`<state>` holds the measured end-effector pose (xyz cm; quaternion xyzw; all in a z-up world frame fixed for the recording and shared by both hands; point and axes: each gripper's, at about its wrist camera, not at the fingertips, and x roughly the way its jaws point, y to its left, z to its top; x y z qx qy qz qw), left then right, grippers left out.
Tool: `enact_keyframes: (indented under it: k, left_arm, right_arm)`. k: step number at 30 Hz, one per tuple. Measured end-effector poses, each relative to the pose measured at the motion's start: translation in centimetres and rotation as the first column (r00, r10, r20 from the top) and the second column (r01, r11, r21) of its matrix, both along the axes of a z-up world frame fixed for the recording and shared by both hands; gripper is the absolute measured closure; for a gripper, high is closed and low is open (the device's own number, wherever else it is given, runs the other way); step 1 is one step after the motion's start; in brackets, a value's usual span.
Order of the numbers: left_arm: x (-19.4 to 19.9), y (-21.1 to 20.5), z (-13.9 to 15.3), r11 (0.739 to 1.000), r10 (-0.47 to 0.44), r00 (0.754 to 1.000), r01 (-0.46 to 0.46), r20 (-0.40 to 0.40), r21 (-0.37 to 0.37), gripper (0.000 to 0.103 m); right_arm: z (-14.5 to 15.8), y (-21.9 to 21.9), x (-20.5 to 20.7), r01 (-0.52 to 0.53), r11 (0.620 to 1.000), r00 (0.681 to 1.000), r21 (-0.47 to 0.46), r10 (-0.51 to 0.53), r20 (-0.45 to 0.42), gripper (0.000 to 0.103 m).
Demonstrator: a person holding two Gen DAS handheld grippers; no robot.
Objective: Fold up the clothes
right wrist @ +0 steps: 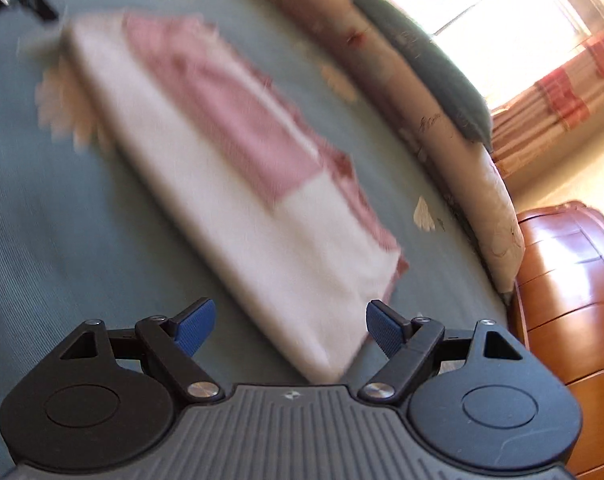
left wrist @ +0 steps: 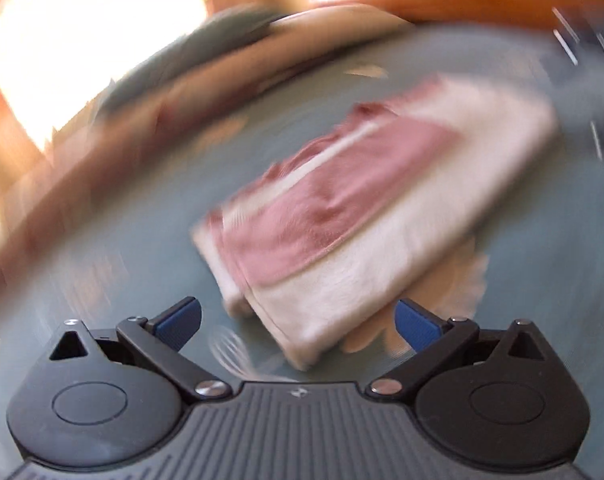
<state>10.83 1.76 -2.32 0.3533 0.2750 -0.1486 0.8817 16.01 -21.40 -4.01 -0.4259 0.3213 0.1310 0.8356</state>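
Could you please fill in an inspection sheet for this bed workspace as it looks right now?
Surface: blue-green bedspread with pale flower prints.
Job's things: folded pink and white garment lying flat, held by neither gripper.
Clutter: nothing seen.
Grippers: left gripper open, empty; right gripper open, empty, its fingers either side of the garment's near corner in view.
Cables: nothing seen.
Surroundings: pillows, wooden cabinet, curtained bright window. Pictures blurred.
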Motion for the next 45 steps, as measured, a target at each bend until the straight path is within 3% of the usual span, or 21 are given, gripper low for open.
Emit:
enact_keyframes:
  k: [3,8,13,24,28,32,36,39,42,45]
  left_arm:
    - [-0.1,-1.4,-2.0,0.980,-0.092,0.995,0.085,0.027,0.182,0.001]
    - [1.1,-1.8,-4.7,0.929,-0.130,0.992,0.121,0.004,0.349,0.001]
    - [2.2,-2.2,-5.4,0.913,-0.157,0.987,0.136,0.024,0.384,0.000]
    - [3.8,-3.1,-7.0,0.829,-0.237,0.968,0.157,0.083,0.537,0.000]
    - [4.6,-4.4,-7.7,0.792,-0.276,0.954,0.158,0.116,0.590,0.000]
    - [3.9,-4.2,-8.0,0.758,-0.306,0.943,0.158,0.131,0.632,0.001]
    - [3.0,-3.2,-8.6,0.725,-0.341,0.927,0.154,0.155,0.671,0.001]
    - [3.3,-4.1,-9.2,0.679,-0.383,0.910,0.161,0.158,0.716,0.001]
    - [3.5,-5.3,-9.8,0.601,-0.456,0.880,0.194,0.134,0.775,0.002]
    - [3.2,-5.4,-10.4,0.545,-0.490,0.868,0.235,0.079,0.805,0.022]
  right_arm:
    - [-1.8,-0.5,0.5,-0.025,0.998,1.000,-0.066,0.025,0.002,0.017]
    - [-3.4,-0.5,1.3,-0.074,0.995,0.997,-0.060,0.073,-0.014,0.017]
    - [-3.5,-0.4,2.6,-0.106,0.993,0.994,-0.060,0.107,0.008,0.014]
    - [-3.7,-2.3,3.7,-0.123,0.975,0.991,-0.187,0.130,0.026,0.012]
    - [-4.1,-1.1,4.4,-0.144,0.964,0.984,-0.222,0.163,0.067,0.012]
    - [-4.3,-0.2,4.8,-0.169,0.952,0.978,-0.255,0.194,0.076,0.012]
    - [-4.4,-1.9,3.7,-0.173,0.941,0.977,-0.290,0.201,0.069,0.012]
    - [-4.5,-2.1,4.0,-0.183,0.944,0.973,-0.275,0.213,0.084,0.013]
    - [-4.9,-0.6,4.5,-0.206,0.937,0.964,-0.284,0.243,0.104,0.020]
    - [-5.5,0.1,4.2,-0.249,0.914,0.953,-0.319,0.289,0.085,0.033]
